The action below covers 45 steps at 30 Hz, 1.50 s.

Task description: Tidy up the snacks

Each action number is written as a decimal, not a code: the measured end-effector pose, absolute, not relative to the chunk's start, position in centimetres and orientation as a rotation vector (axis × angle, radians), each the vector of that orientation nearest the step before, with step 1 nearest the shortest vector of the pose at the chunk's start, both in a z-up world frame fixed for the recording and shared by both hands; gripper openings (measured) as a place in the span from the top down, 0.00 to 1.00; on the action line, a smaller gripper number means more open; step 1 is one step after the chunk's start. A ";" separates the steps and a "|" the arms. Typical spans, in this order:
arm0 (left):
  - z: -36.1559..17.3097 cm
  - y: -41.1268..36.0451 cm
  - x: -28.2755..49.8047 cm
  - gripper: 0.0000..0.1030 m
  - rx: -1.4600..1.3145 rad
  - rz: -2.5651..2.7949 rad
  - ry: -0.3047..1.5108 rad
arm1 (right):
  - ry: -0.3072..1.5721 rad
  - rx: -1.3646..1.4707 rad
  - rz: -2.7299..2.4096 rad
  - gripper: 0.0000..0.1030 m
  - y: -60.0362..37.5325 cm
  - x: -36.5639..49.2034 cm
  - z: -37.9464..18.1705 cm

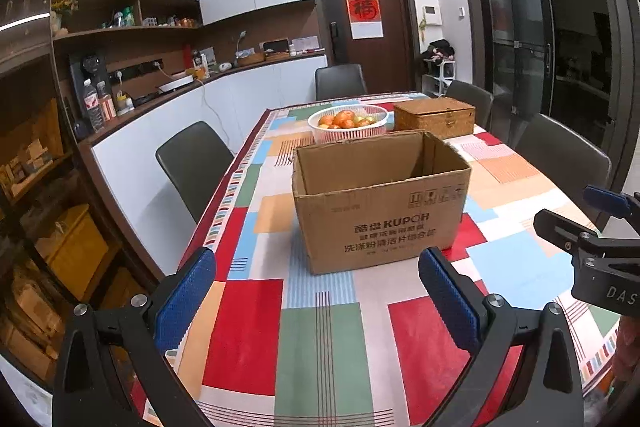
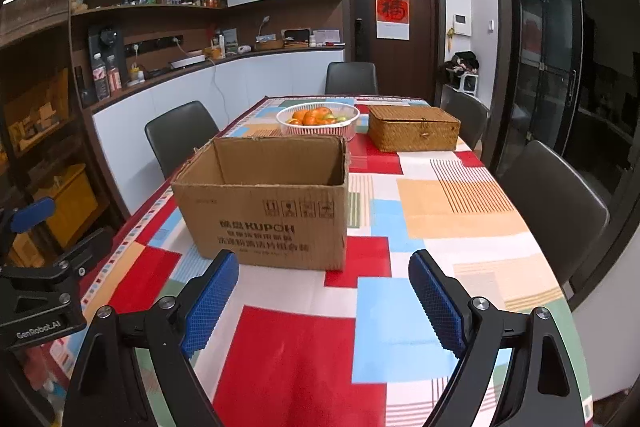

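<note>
The left gripper [image 1: 318,301] stands spread wide with nothing between its blue pads [image 1: 184,297], hanging above the patchwork cloth of the counter [image 1: 248,327] and touching nothing. The right gripper [image 2: 324,301] is likewise at full spread and empty, its blue pads [image 2: 438,303] clear of the cloth; its black body also shows at the right edge of the left view. Ahead of both sits an open cardboard box [image 1: 380,211] with printed lettering on its near side, upright on the counter and apart from either gripper; its inside is too shadowed to tell what it holds. Behind it stand a white basket of fruit [image 2: 318,121] and, just beside that, a closed wicker box [image 2: 414,129]
</note>
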<state>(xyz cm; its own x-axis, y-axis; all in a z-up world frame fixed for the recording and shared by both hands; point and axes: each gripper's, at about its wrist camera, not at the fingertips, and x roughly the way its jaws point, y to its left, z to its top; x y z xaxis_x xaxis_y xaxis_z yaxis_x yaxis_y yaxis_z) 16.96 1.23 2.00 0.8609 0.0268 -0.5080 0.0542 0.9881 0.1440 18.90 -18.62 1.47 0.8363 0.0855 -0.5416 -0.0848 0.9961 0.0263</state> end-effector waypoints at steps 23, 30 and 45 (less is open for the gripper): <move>1.9 1.9 14.5 0.00 0.130 0.011 0.492 | 0.506 -0.050 0.087 0.15 -18.6 15.8 1.5; 2.0 2.0 14.5 0.00 0.122 0.011 0.493 | 0.512 -0.052 0.087 0.15 -18.6 15.8 1.3; 1.8 2.1 14.5 0.00 0.117 -0.006 0.504 | 0.518 -0.055 0.089 0.15 -18.7 15.9 1.1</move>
<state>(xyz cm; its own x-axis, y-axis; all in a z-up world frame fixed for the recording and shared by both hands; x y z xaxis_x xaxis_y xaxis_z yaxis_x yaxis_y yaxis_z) 14.47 2.12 1.83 0.8757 0.0226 -0.4822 0.0349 0.9933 0.1099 15.92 -18.72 1.12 0.8649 0.0714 -0.4968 -0.0991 0.9946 -0.0297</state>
